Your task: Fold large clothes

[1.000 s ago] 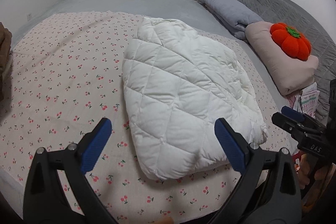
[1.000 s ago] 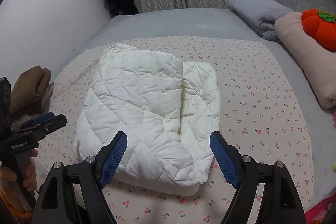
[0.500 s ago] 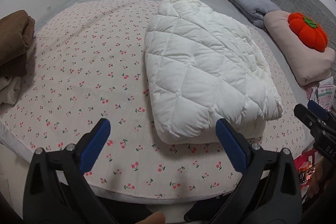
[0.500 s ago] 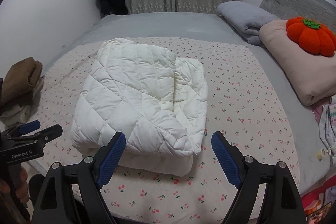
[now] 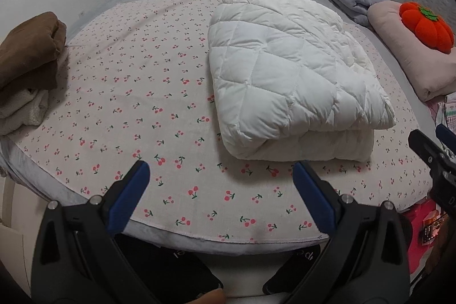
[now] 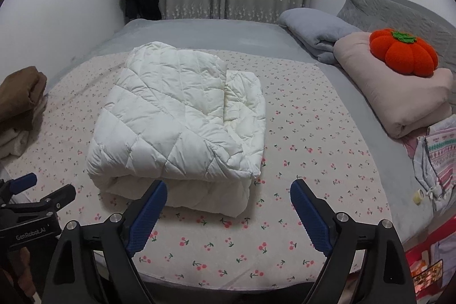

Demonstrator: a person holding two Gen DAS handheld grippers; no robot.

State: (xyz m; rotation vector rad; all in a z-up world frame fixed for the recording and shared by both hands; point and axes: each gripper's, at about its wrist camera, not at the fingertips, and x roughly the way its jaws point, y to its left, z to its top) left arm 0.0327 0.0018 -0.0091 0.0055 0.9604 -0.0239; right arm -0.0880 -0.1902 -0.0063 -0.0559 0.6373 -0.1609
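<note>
Both tongs have drawn back from the folded white quilted coat (image 5: 287,76) (resting on the cherry-print sheet (image 5: 136,93)); left tongs (image 5: 221,184) released, right tongs (image 6: 228,201) opening, empty.

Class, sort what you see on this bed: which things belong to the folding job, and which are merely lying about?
Job: white quilted jacket, folded; left gripper, open; right gripper, jaws opening, nothing between.
Lying about: pumpkin cushion; pink pillow; brown garment; grey blanket.
</note>
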